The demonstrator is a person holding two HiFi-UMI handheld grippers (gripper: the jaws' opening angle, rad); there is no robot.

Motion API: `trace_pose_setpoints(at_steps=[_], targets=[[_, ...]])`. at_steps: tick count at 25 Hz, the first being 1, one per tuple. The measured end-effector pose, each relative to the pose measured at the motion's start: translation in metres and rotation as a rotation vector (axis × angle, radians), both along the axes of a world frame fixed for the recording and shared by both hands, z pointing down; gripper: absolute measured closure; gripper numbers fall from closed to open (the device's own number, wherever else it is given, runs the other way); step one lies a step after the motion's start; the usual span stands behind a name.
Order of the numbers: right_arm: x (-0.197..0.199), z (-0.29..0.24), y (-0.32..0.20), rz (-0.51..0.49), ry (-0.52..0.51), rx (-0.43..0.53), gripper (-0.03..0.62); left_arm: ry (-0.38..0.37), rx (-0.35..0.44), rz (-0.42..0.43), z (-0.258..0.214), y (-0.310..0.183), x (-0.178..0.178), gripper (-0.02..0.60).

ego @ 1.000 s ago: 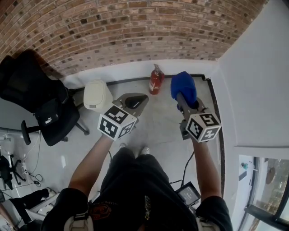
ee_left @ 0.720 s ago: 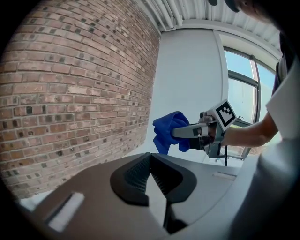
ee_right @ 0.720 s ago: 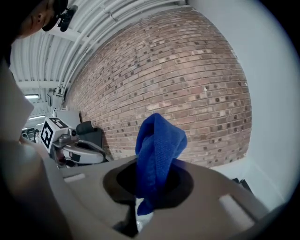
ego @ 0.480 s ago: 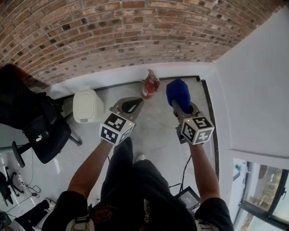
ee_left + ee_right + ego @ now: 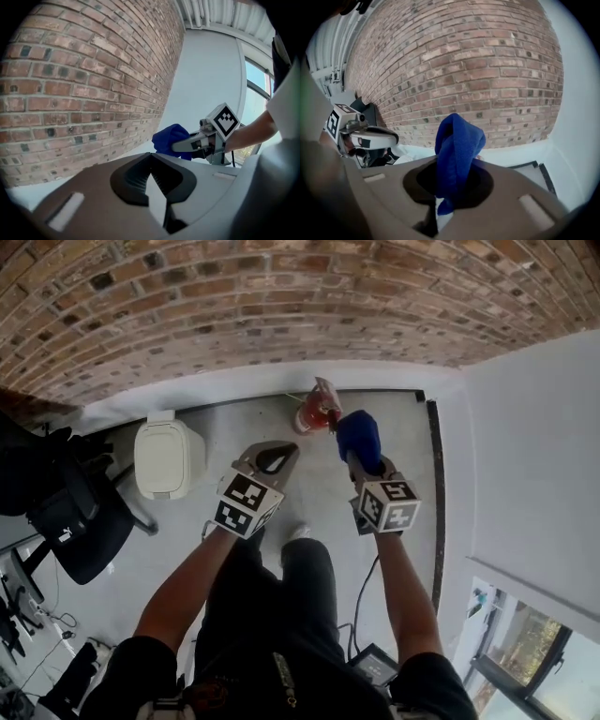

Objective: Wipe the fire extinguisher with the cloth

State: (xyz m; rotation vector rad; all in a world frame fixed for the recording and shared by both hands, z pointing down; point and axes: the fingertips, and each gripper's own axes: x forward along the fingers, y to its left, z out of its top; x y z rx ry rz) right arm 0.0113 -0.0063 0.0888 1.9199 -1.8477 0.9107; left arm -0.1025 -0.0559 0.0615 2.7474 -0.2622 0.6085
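Observation:
A red fire extinguisher (image 5: 312,412) stands on the floor at the foot of the brick wall. My right gripper (image 5: 355,461) is shut on a blue cloth (image 5: 359,437), which bunches up past the jaws. In the head view the cloth sits just right of the extinguisher's top; contact cannot be told. The right gripper view shows the cloth (image 5: 457,152) rising from the closed jaws and hiding the extinguisher. My left gripper (image 5: 273,458) is shut with nothing in it, short of the extinguisher and to its left. In the left gripper view its jaws (image 5: 157,194) meet, with the cloth (image 5: 168,138) beyond.
A white lidded bin (image 5: 167,457) stands against the wall to the left. A black office chair (image 5: 61,507) is farther left. A white wall (image 5: 525,446) closes the right side, with a dark floor strip (image 5: 434,484) along it. The person's legs are below the grippers.
Both grippers have moved forward and down toward the wall. The cloth, once well right of the extinguisher, now sits beside its top. Both jaws look the same.

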Motion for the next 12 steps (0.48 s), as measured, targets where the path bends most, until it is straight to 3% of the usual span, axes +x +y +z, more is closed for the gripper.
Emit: trace_pose_setpoints(at_steps=[7,12], targets=[[0.012,0.148,-0.024,0.014,-0.11,-0.086,0.564,-0.058,-0.048,-0.01,0.105,-0.015,0.045,0.574],[0.008,0.241,-0.049,0.074,-0.188,-0.077,0.564,-0.066,-0.089,-0.035,0.186,-0.028,0.064,0.574]])
